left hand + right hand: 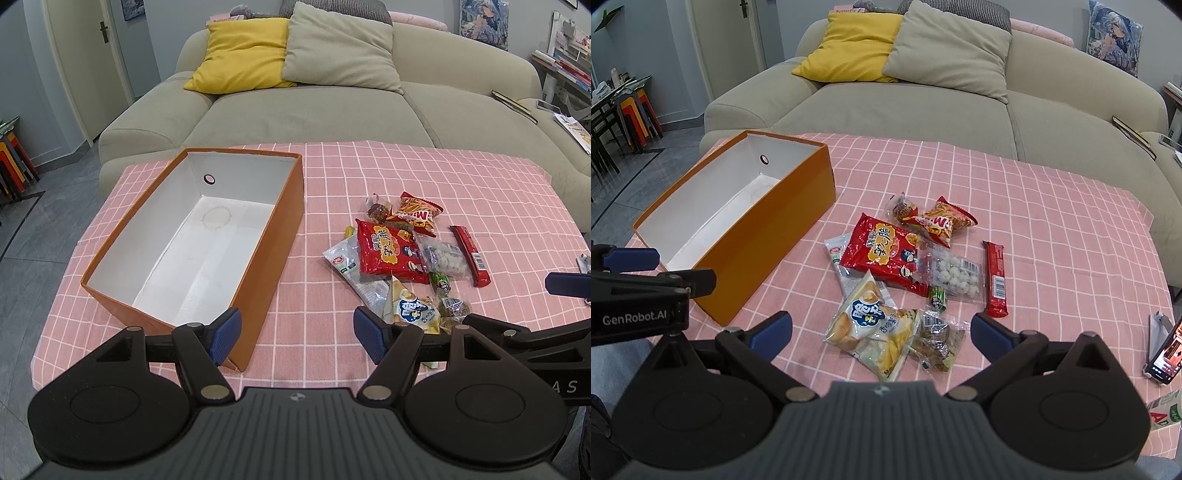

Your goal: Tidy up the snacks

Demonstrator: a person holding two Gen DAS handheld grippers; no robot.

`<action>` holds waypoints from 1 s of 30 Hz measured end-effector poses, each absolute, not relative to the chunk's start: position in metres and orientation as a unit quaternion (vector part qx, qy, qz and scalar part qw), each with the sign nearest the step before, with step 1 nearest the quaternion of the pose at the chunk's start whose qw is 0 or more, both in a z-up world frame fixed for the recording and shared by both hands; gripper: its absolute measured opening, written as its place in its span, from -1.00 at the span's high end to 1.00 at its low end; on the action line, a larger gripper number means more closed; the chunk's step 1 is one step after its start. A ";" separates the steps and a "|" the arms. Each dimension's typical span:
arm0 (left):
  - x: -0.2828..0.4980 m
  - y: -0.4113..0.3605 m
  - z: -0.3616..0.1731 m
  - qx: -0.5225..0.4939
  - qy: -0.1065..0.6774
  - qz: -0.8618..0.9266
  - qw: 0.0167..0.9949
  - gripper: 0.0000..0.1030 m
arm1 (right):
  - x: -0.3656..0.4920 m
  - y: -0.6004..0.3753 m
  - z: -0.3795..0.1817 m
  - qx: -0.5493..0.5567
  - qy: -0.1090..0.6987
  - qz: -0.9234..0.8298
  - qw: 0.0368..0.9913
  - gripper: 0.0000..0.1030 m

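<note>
An orange box (258, 280) (764, 236) with a white inside stands without contents on the left of the pink checked table. A pile of snacks lies to its right: a big red bag (389, 251) (882, 249), a yellow chip bag (871, 325) (413, 312), a red chocolate bar (471, 256) (995, 278), a clear bag of white balls (951, 275) and a red-orange noodle snack (942, 221). My left gripper (295, 338) is open above the box's near right corner. My right gripper (881, 332) is open just above the yellow chip bag.
A beige sofa (314, 107) with a yellow cushion (240, 55) and a beige one stands behind the table. A phone on a stand (1165, 347) sits at the table's right edge. Stacked stools (642, 110) stand far left on the grey floor.
</note>
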State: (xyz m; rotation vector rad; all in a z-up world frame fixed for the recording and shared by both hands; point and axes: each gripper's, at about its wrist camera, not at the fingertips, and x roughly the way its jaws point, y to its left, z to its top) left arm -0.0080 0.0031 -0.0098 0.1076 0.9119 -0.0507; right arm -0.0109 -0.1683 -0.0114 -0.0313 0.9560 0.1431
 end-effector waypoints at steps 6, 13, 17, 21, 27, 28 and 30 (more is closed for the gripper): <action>-0.008 0.003 -0.010 0.052 0.440 -0.025 0.896 -0.59 | -0.011 -0.168 -0.011 -0.015 0.460 0.069 0.885 -0.93; -0.008 0.004 -0.009 0.052 0.440 -0.025 0.896 -0.59 | -0.011 -0.167 -0.011 -0.015 0.460 0.069 0.885 -0.93; -0.008 0.004 -0.010 0.051 0.440 -0.025 0.896 -0.59 | -0.009 -0.166 -0.008 -0.017 0.461 0.070 0.884 -0.93; -0.008 0.003 -0.009 0.051 0.441 -0.025 0.896 -0.59 | -0.009 -0.166 -0.006 -0.019 0.460 0.070 0.885 -0.93; -0.006 0.003 -0.009 0.050 0.442 -0.029 0.895 -0.59 | -0.009 -0.165 -0.007 -0.018 0.461 0.072 0.884 -0.93; -0.005 0.002 -0.009 0.051 0.442 -0.033 0.895 -0.58 | -0.008 -0.165 -0.009 -0.016 0.460 0.076 0.885 -0.93; -0.001 0.000 -0.010 0.048 0.442 -0.047 0.895 -0.54 | -0.007 -0.167 -0.012 -0.014 0.455 0.081 0.887 -0.93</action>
